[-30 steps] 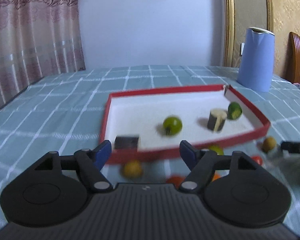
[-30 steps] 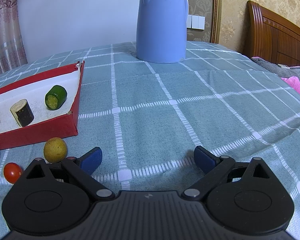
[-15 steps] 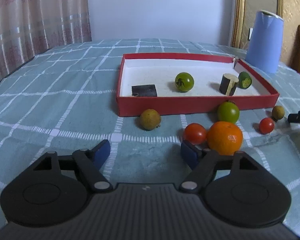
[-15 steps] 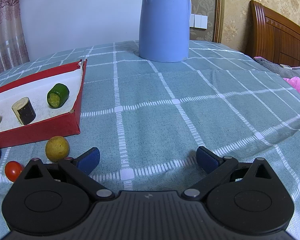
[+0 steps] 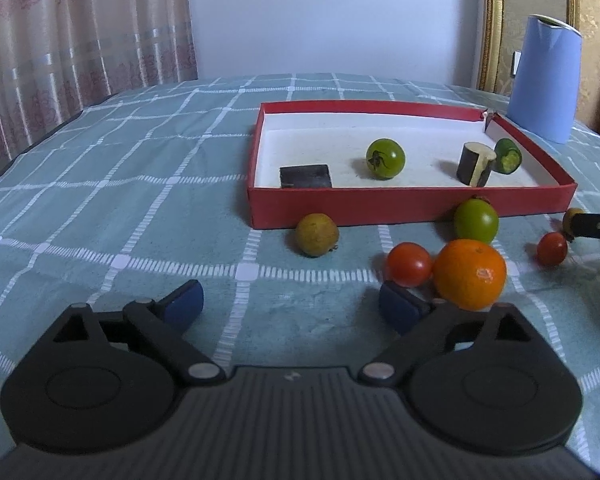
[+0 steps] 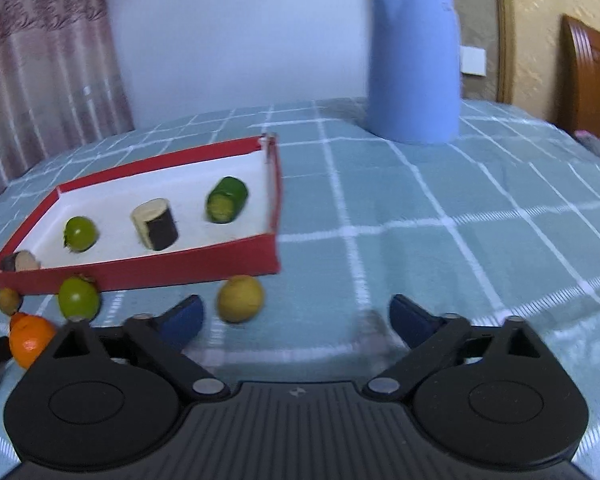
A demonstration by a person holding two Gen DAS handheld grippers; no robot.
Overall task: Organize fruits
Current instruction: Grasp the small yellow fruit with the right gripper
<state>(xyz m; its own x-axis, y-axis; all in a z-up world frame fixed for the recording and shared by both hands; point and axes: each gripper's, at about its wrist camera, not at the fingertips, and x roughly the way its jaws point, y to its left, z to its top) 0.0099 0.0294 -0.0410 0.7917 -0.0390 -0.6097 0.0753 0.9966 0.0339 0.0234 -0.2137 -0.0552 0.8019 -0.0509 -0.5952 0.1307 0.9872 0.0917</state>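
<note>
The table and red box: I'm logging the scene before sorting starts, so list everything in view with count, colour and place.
Box: one, red outside, white inside, on the table.
Green tomato: one, inside the box.
Dark cut pieces: two, inside; the other lies at the near left corner.
Green cut piece: one, inside, right end.
Green tomato: one, outside, against the front wall.
Yellowish fruits: two, on the cloth in front of the box.
Red tomatoes: two, on the cloth.
Orange: one, nearest.
Kettle: one, blue, behind the box.
Tablecloth: teal, white grid.
Left tool: opening, nothing between.
Right tool: closing, empty.
</note>
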